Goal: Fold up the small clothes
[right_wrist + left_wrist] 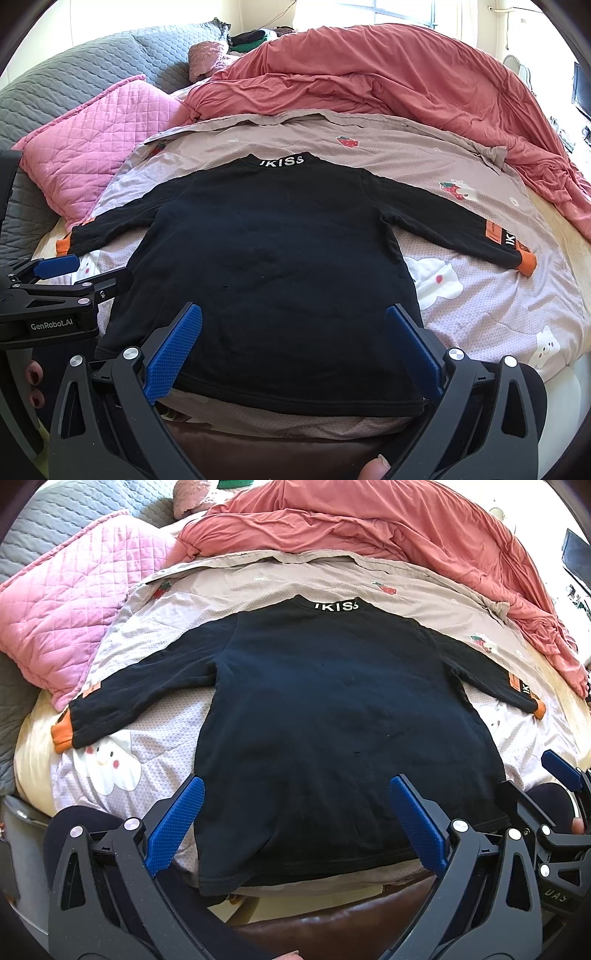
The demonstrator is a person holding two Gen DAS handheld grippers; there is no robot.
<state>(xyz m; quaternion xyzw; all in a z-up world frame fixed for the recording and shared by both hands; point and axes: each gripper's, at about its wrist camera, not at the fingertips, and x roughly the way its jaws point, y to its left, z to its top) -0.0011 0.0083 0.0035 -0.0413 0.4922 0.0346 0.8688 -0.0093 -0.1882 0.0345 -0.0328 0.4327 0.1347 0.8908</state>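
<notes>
One black sweater [332, 716] — flat, sleeves spread, orange-cuffed.

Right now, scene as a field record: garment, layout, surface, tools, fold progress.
garment: black long-sleeved top with orange cuffs, white lettering on the collar
layout: spread flat, both sleeves out to the sides, hem nearest the cameras
surface: pale printed bed sheet with strawberry and cloud pictures
nearby: pink quilted pillow at left, rumpled coral-red duvet behind
left tool: open, over the hem, holding nothing
right tool: open, over the hem, holding nothing
fold progress: none visible
</notes>
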